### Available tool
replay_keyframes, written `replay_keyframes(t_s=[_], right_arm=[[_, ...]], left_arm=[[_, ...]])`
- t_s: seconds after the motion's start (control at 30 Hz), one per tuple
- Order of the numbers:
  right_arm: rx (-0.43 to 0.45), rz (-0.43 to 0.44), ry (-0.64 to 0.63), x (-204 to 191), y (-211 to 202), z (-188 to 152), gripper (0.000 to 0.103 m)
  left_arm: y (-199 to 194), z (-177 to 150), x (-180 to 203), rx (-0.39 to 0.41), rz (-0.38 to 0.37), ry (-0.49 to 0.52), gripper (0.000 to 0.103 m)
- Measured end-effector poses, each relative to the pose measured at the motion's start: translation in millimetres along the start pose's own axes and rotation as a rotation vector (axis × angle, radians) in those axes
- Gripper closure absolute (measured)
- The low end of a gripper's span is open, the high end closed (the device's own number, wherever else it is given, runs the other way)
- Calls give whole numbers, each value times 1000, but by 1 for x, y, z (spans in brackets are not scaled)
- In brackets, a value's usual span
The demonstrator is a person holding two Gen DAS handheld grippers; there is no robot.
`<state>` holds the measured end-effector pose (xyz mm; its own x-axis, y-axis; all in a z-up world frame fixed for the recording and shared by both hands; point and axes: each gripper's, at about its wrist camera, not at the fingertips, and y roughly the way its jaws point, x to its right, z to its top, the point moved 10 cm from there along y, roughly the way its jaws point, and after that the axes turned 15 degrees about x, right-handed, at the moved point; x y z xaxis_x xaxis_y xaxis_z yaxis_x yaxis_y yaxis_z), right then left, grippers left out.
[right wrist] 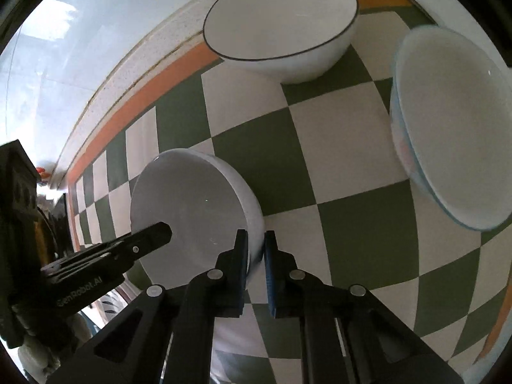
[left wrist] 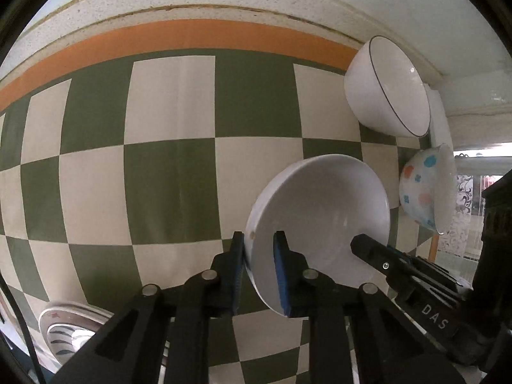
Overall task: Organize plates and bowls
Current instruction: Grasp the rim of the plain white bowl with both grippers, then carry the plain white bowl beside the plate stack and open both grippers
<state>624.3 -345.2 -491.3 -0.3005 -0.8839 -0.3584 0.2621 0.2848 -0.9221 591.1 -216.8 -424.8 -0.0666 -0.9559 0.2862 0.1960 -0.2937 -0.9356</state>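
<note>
A: Where does the plain white bowl (left wrist: pixel 320 211) sit against the two claws?

B: Between them, on the checked cloth (left wrist: pixel 169 188). The left gripper (left wrist: pixel 260 246) has one side of the rim pinched, one pad outside the wall and one inside. The right gripper (right wrist: pixel 256 244) is clamped on the opposite side of the same rim in the same way. Both point steeply down.

A: So neither hand is nearer?

B: Neither; each holds its own edge, and the bowl spans the gap. A lift would probably need both hands rising evenly, or the bowl may tip.

A: How does it look?

B: Smooth, glossy, unmarked white, round, so no long axis; a small speck shows near the left pad. It appears empty.

A: And the others?

B: A black-rimmed bowl (right wrist: pixel 281 28) stands beyond it near the orange border, and a spotted bowl (left wrist: pixel 425 188) lies further out past the right gripper, both apart from the held one. A patterned plate (left wrist: pixel 70 329) is off by the left gripper.
</note>
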Motion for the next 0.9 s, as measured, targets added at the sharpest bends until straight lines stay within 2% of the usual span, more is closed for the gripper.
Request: replay_keyframes(t_s=[0.27, 0.47, 0.67, 0.9], right_arm=[[17, 12, -20, -7, -30, -18, 92], [4, 14, -35, -5, -57, -58, 92], [-18, 7, -28, 21, -72, -96, 92], [-58, -11, -27, 36, -64, -123, 92]], left_arm=[[-30, -31, 16, 18, -21, 39, 87], [-47, -76, 23, -7, -32, 78, 87], [-43, -108, 23, -44, -22, 94, 87], [-28, -136, 23, -85, 2, 102, 87]])
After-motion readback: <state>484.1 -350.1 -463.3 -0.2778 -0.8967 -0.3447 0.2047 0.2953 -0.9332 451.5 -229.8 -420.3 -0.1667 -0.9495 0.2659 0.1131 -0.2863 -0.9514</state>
